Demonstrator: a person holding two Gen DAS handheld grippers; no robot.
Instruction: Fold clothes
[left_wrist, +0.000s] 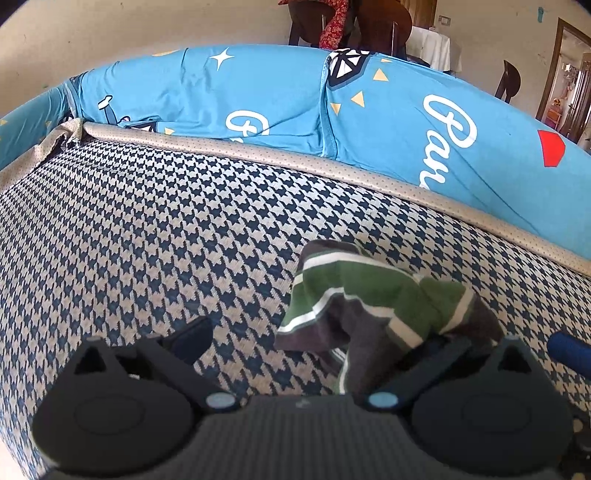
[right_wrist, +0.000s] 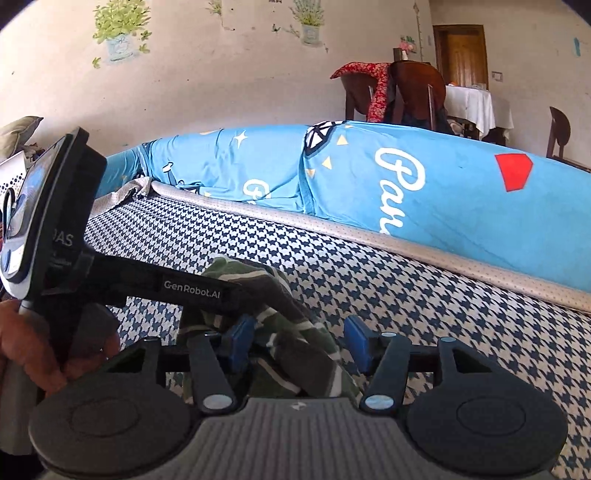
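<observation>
1. The left hand-held gripper (left_wrist: 314, 343) has its fingers spread wide apart. The left finger stands over bare houndstooth cloth, while the right finger is buried under a fold of the garment, so it touches cloth but clamps nothing.
2. The right hand-held gripper (right_wrist: 301, 343) also stands with its two blue pads well apart. The garment lies between them and runs back under the gripper body, and the left pad touches the cloth. The pads are not pressed together on it.
3. In the right wrist view, the left tool crosses the left side of the frame. Its black bar reads "GenRobot.AI", and a person's hand (right_wrist: 33, 343) grips its handle.
4. The striped garment (left_wrist: 373, 306), green and dark grey with thin white stripes, lies crumpled in a heap on the houndstooth mattress (left_wrist: 147, 229). It sits near the front edge, just ahead of both tools.
5. A beige perforated border (left_wrist: 258, 151) edges the far side of the mattress.
6. Beyond it lies a bright blue quilt (left_wrist: 280, 96) printed with white script, stars, yellow triangles and a red shape.
7. Behind the bed stand dark wooden chairs (right_wrist: 417, 92), one with a red patterned cloth (right_wrist: 373, 85) draped over it. A white-covered table (right_wrist: 476, 103) and a wooden door (right_wrist: 461, 55) stand further right.
8. Potted-plant stickers (right_wrist: 118, 33) dot the wall.
</observation>
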